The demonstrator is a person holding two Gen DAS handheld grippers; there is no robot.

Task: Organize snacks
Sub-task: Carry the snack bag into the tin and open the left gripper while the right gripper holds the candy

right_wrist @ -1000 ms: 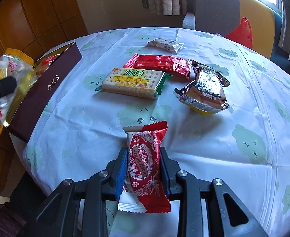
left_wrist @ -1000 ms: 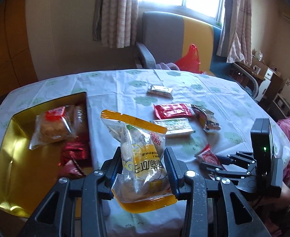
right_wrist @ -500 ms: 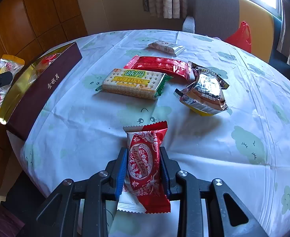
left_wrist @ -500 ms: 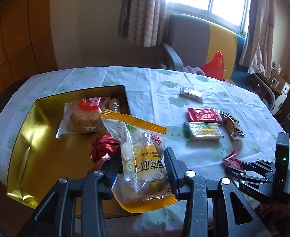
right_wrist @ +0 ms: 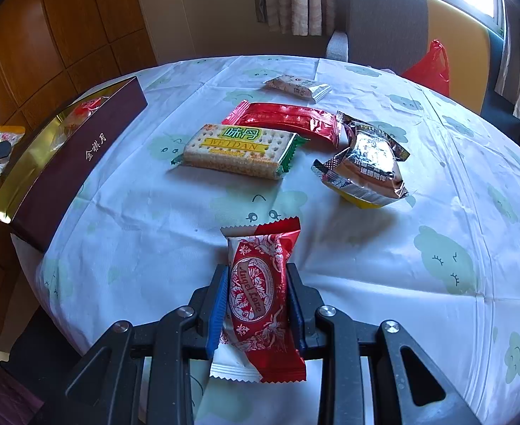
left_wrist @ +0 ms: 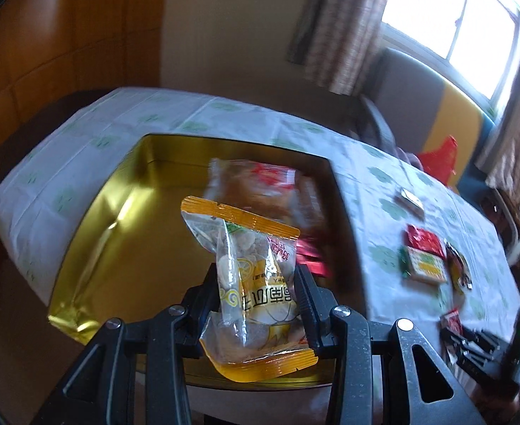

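A yellow-edged snack bag [left_wrist: 256,279] was clamped in the left hand-held gripper [left_wrist: 258,292] above the gold box's [left_wrist: 125,244] near rim; a red wafer pack [right_wrist: 260,294] was gripped by the right hand-held gripper [right_wrist: 258,304].

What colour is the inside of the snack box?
Shiny gold; the box interior shows best in the left wrist view. Its outer wall is dark maroon.

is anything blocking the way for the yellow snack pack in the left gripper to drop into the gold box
Nothing visible does. The left gripper holds the yellow snack pack over the gold box, whose near floor is bare; the bun packet and red wrappers lie farther back.
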